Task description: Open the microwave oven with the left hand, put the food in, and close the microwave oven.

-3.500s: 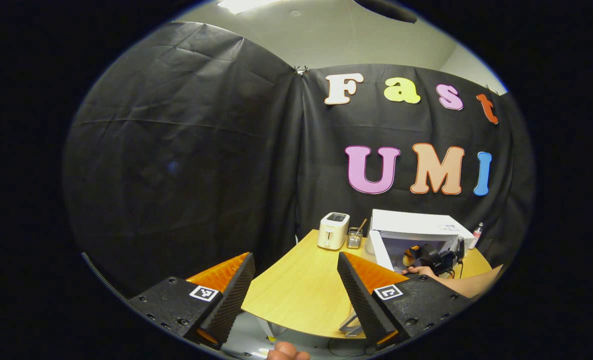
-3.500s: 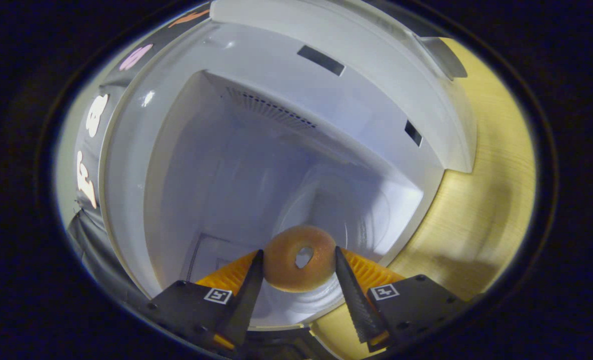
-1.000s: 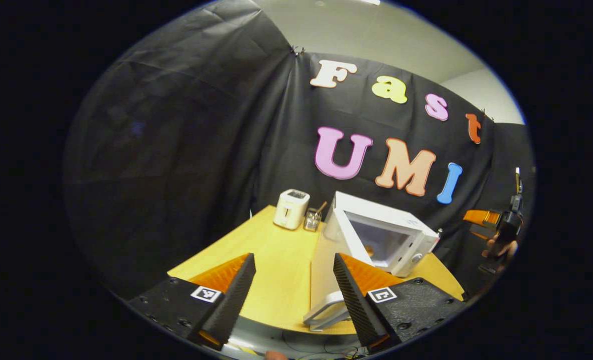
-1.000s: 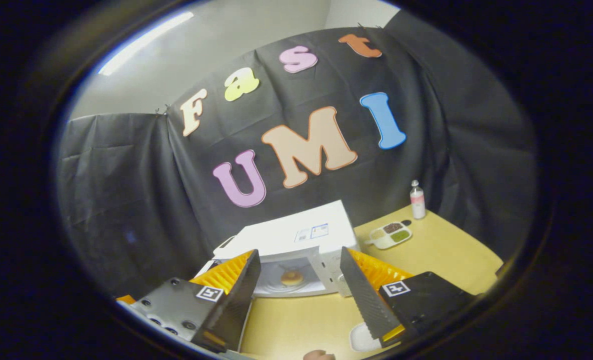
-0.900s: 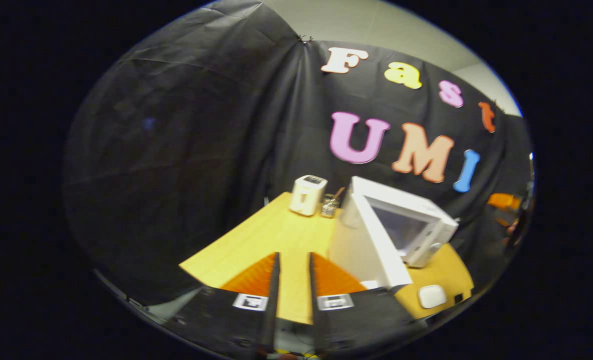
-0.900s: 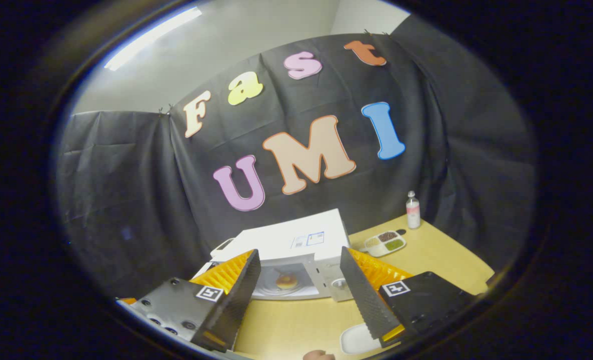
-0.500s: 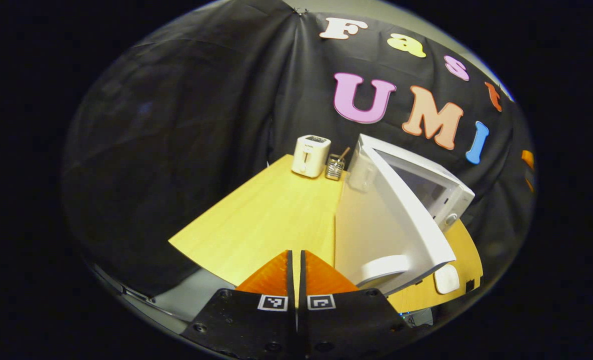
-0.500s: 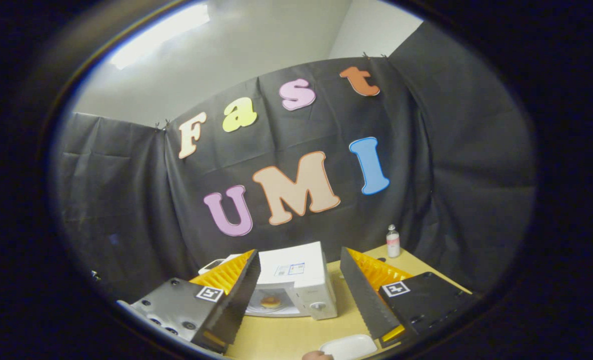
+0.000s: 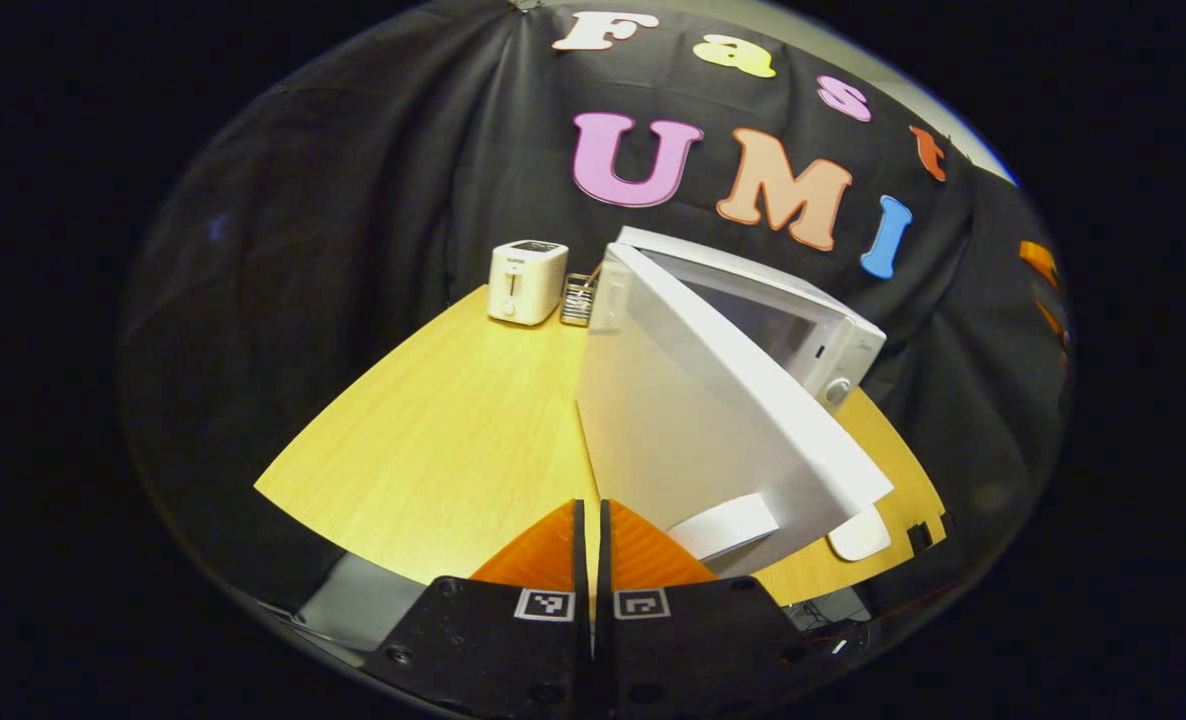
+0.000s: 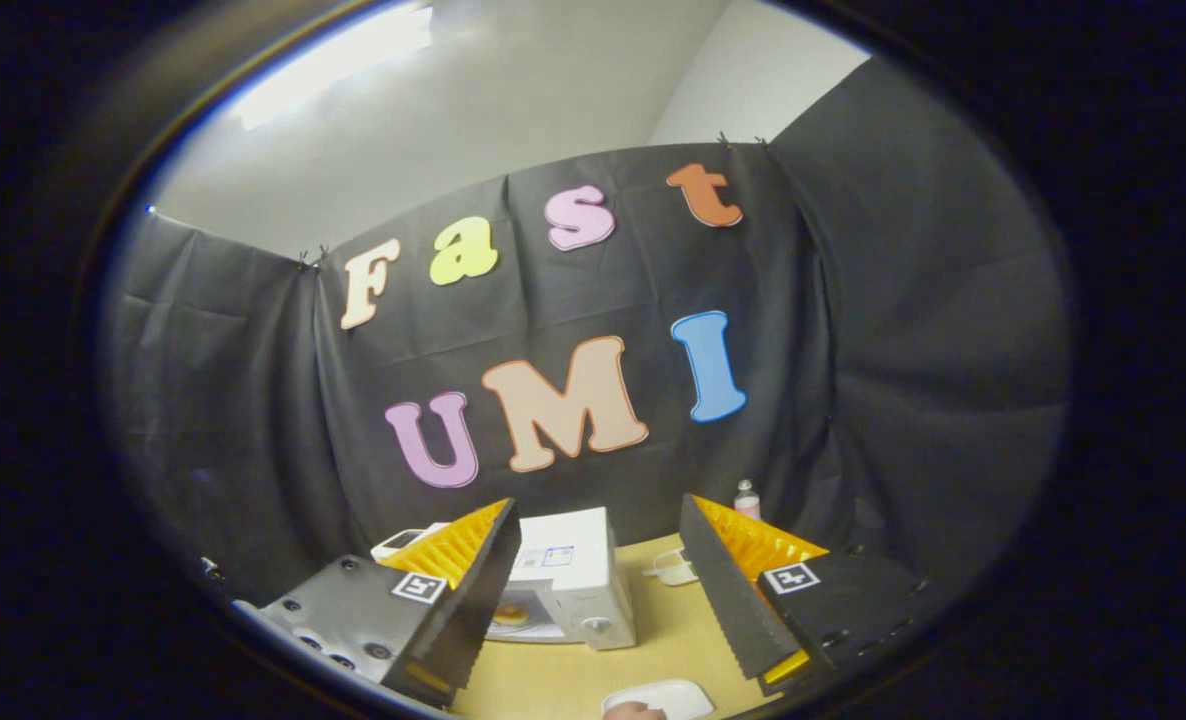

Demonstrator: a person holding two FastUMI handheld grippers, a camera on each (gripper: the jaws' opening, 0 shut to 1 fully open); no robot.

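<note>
Two grippers are ours: the left gripper has its fingers pressed together on nothing, just beside the handle of the white microwave door, which stands half open over the wooden table. Our right gripper hangs spread wide, well back; a ring-shaped brown donut sits inside the oven.

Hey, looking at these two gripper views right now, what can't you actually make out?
- Left gripper view: the microwave cavity and the food in it, hidden behind the half-open door.
- Left gripper view: whether the closed left gripper touches the door handle; the fingers overlap it.
- Right gripper view: the donut, too small for detail.
- Right gripper view: the door, behind the open right gripper.
</note>
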